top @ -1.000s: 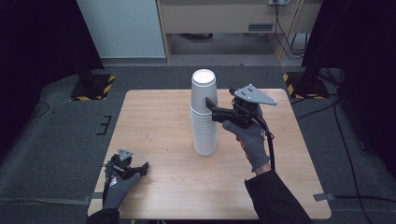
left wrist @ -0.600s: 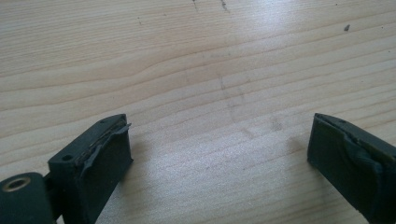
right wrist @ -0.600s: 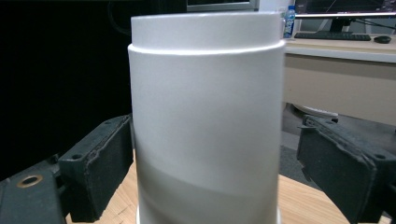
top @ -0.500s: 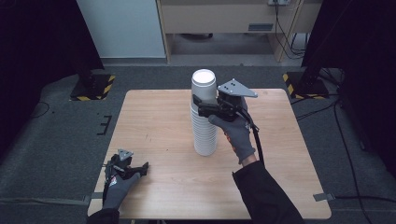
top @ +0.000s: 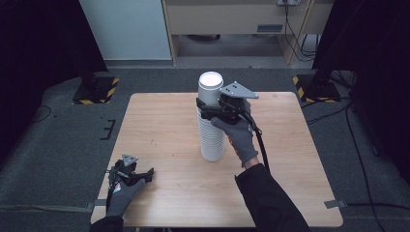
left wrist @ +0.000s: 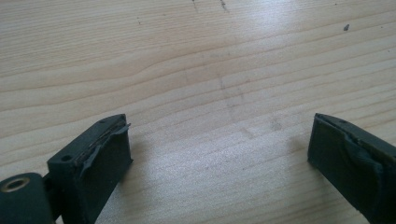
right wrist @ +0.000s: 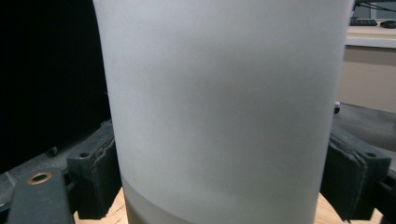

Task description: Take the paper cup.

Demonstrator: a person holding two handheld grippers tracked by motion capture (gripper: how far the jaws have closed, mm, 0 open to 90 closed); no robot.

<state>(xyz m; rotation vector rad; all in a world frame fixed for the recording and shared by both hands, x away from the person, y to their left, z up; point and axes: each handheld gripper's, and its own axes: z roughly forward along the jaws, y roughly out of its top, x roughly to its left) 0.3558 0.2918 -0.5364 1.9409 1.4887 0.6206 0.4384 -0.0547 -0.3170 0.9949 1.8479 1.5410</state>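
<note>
On the table [top: 164,121], the stack of cups [top: 212,121] stands upright near the middle. Your right gripper [top: 205,110] has its jaws around the stack's upper part, touching both sides. Your left gripper [top: 140,175] rests near the front-left corner, jaws apart on nothing.

One stack of cups [top: 212,126], cups too many to count. One table [top: 159,121]. Two grippers: left [top: 137,175], right [top: 209,109].
</note>
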